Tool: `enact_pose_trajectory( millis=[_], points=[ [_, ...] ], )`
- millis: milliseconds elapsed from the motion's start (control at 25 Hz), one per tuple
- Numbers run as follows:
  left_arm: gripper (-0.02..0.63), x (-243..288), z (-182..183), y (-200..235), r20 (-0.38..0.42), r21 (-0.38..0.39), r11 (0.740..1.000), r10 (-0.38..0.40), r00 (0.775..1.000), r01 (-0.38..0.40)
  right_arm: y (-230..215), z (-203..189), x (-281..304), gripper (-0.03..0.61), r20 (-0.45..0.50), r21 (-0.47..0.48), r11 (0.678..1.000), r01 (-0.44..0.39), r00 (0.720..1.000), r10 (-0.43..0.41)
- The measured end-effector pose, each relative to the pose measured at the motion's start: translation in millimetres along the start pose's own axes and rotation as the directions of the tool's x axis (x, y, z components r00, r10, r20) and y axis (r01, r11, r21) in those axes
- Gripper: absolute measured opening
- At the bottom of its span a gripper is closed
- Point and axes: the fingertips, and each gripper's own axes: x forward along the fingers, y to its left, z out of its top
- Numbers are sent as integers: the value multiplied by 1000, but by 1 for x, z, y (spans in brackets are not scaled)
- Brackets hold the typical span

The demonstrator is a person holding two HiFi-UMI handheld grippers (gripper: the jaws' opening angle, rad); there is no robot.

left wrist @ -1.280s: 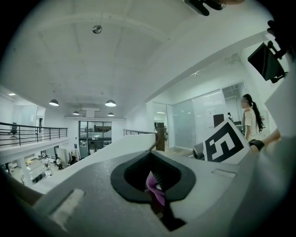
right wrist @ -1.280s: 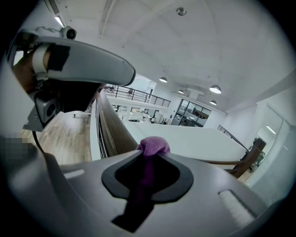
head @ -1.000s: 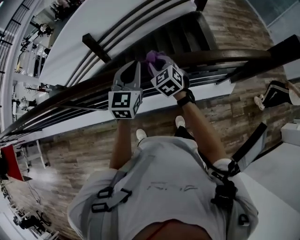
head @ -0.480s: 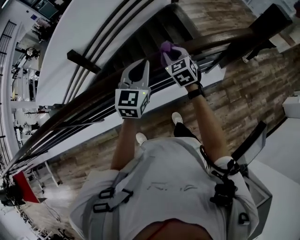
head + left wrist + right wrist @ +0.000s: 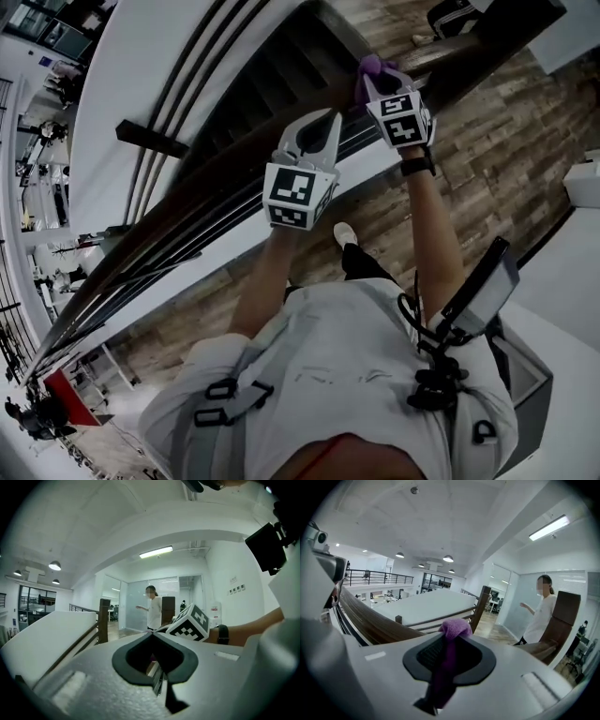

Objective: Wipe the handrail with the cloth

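Office building, upper landing beside an open stairwell. Told by frosted glass partition walls, a long fluorescent ceiling strip light, round grey pendant lamps, a black-railed gallery across the void, brown wood-plank flooring, and a dark brown wooden handrail.

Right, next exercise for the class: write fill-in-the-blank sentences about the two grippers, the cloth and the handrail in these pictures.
1. The right gripper is shut on a ____ cloth.
2. The left gripper has its jaws ____, with nothing between them.
3. The brown handrail is made of ____.
4. In the right gripper view, the person in the background wears a ____ top.
Missing words: purple; shut; wood; white.
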Motion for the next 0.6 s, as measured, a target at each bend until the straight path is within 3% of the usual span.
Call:
enact_pose_trajectory(
  millis=[280, 600],
  points=[
    [0, 74, 4, -34, 24, -13, 998, -58, 998, 58, -111, -26, 5, 54, -14, 20, 992, 125, 992, -125],
    [0, 130, 4, -77, 47, 15, 993, -118, 992, 118, -243, -66, 1, 53, -43, 66, 951, 302, 953, -300]
  ],
)
